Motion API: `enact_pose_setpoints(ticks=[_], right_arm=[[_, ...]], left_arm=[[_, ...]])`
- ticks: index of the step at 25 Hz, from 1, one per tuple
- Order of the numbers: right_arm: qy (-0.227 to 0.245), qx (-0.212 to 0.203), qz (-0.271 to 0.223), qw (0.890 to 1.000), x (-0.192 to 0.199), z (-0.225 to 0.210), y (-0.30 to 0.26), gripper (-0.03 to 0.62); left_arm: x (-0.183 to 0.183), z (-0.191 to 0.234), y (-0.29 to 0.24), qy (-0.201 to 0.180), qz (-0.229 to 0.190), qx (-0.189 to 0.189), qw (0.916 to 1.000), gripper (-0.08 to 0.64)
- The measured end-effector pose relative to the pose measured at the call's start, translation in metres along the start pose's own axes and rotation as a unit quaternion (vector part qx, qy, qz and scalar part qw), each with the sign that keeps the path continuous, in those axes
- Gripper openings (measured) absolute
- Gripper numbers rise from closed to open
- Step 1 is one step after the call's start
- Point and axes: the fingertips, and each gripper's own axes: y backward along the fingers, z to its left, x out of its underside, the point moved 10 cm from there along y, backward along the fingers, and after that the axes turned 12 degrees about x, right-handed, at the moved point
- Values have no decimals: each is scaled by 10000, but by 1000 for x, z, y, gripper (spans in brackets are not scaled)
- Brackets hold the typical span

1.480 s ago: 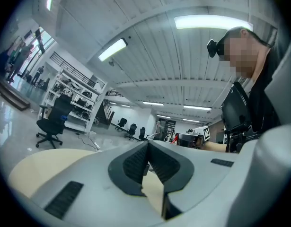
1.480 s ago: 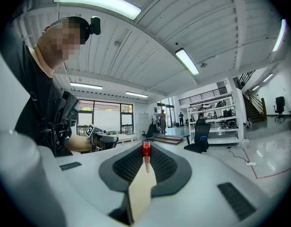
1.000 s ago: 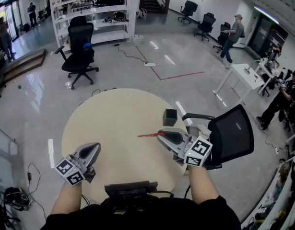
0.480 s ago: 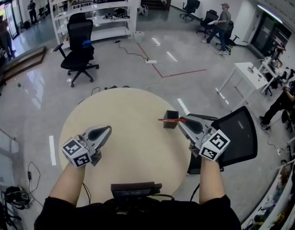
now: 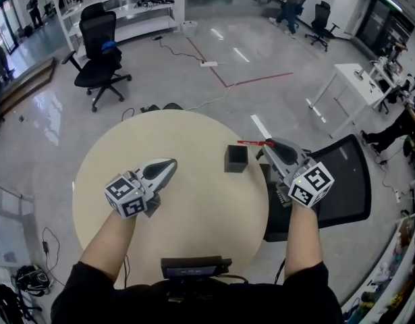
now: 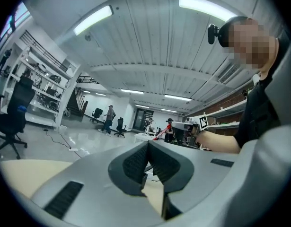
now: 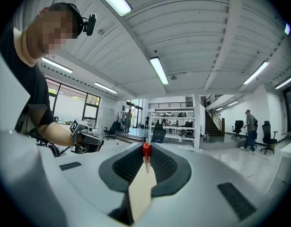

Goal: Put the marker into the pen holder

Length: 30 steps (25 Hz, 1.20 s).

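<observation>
A small black square pen holder [image 5: 236, 158] stands on the right part of the round beige table [image 5: 126, 174]. My right gripper [image 5: 268, 143] is raised just right of the holder, shut on a red marker [image 5: 250, 142] that lies level and points left, past the holder's far side. In the right gripper view the marker's red end [image 7: 146, 149] shows pinched between the closed jaws of the right gripper [image 7: 145, 157]. My left gripper [image 5: 171, 163] hovers over the middle of the table, shut with nothing in it. In its own view the left gripper [image 6: 148, 151] faces the right gripper [image 6: 190, 126].
A black office chair [image 5: 342, 187] stands close against the table's right side. A black device [image 5: 194, 267] sits at the table's near edge. Farther off are another black chair [image 5: 98, 49], a white desk [image 5: 342, 86], shelves and people walking.
My right gripper has carried the marker from over the table's middle right and farther away, to beside the holder. My left gripper has moved forward toward the table's centre.
</observation>
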Motion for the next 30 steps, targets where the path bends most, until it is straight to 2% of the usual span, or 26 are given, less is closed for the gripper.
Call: enact_pose_setpoints(ticks=[8,17,21,30], right_arm=[[7,150,588,9982,58,-44,-25,48],[-250,185,1050,9940,127,-69,-54,48],[-378,177,1248,9913,150,-72,-63,48],[-349,154,1715,9844,191,-71,-74,48]], left_arm=[[61,36,-44,465,265,-32,9986,-6],[116,61,-67,671,669,-13,9955,-6],[132,69,-75,813,762,72,9937,-6],[157,76,-81,1051,788,176,9912,-6]])
